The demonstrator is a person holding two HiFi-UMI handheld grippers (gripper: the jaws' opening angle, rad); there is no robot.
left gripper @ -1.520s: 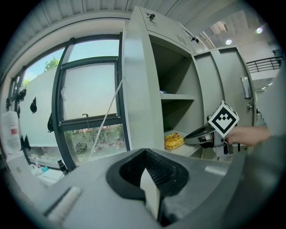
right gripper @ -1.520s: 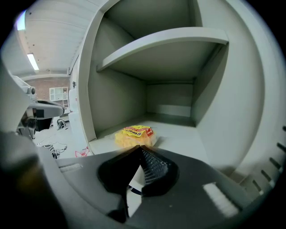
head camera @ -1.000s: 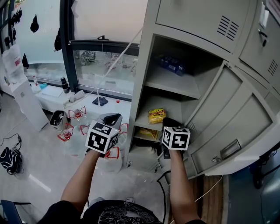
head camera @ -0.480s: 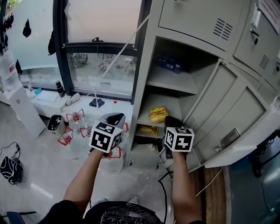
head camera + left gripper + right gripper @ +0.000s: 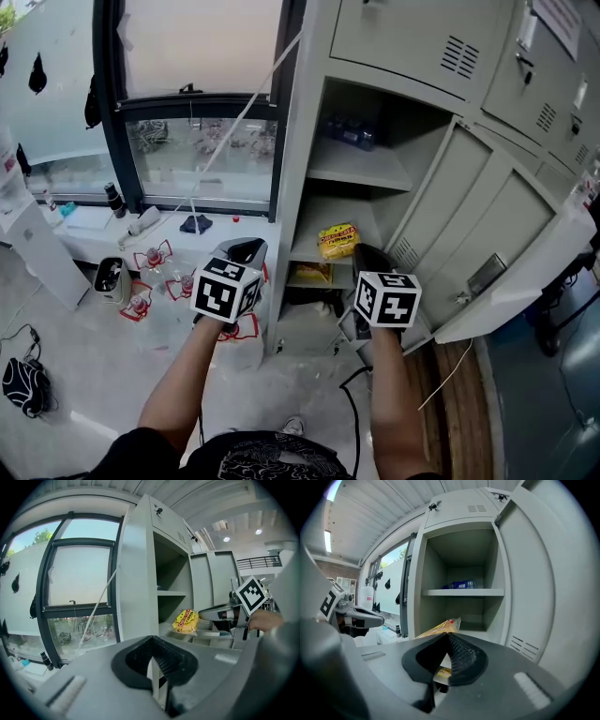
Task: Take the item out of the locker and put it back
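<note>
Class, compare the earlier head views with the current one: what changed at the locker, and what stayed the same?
Nothing was taken hold of or let go. Only the framing drifted, bringing more of the open locker door into view. The yellow snack packet stays on its shelf, and the left gripper and right gripper stay shut and empty in front of the locker.

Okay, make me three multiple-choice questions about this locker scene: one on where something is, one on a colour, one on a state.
1. Where is the yellow snack bag?
A) on the locker shelf below the top one
B) on the floor by the window
C) in the left gripper

2. What colour is the pack on the top shelf?
A) red
B) blue
C) green

3. The locker door is:
A) shut
B) swung open
C) missing

Answers: A, the bag lies on that shelf; B, the pack looks blue; B, the door stands wide beside the exposed shelves.
</note>
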